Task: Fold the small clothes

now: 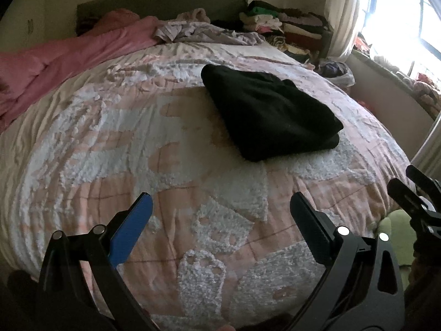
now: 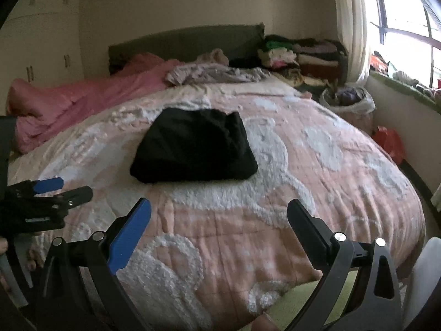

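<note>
I'm holding left gripper (image 1: 220, 212) and right gripper (image 2: 219, 215) wide apart, both empty | black garment (image 1: 268, 113) is lying folded mid-quilt (image 1: 124, 138), well ahead of me | risk — reaching in carelessly (loose top layer) is likely undoing the fold.

No text, label, brand, number or sign can be read in either wrist view.
</note>
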A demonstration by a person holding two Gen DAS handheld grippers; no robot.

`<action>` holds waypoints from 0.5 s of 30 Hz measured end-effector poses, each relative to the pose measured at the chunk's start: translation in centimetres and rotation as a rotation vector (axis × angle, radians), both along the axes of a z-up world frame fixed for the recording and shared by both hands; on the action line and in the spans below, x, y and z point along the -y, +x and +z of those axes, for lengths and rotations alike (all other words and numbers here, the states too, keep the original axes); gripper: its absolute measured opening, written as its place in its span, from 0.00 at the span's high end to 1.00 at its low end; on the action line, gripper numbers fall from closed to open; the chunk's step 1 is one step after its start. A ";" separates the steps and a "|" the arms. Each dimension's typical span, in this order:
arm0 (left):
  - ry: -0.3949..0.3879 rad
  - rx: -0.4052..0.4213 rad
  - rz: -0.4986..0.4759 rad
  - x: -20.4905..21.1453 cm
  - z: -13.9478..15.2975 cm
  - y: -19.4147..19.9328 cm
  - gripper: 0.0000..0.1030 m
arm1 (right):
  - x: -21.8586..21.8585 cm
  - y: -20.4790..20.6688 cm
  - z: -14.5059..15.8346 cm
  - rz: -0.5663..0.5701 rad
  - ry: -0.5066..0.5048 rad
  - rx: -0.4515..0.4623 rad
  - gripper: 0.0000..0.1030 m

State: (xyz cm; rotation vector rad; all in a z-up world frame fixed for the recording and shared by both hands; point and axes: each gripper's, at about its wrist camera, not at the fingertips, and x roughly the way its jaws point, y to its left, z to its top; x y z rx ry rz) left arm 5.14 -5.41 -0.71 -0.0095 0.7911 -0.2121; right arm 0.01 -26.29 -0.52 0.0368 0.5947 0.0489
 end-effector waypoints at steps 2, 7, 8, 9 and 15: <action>0.006 -0.008 0.004 -0.1 -0.2 0.1 0.09 | 0.0 0.2 -0.2 0.000 -0.002 -0.007 0.04; 0.008 -0.012 0.014 -0.2 -0.3 0.4 0.09 | 0.0 0.2 -0.3 0.000 -0.003 -0.006 0.04; 0.009 -0.011 0.014 -0.2 -0.3 0.4 0.09 | 0.0 0.2 -0.3 0.000 -0.004 -0.006 0.04; 0.009 -0.011 0.015 -0.3 -0.3 0.4 0.09 | 0.0 0.3 -0.3 -0.001 -0.005 -0.005 0.04; 0.012 -0.009 0.015 -0.3 -0.3 0.4 0.09 | 0.0 0.2 -0.2 0.000 -0.004 -0.003 0.04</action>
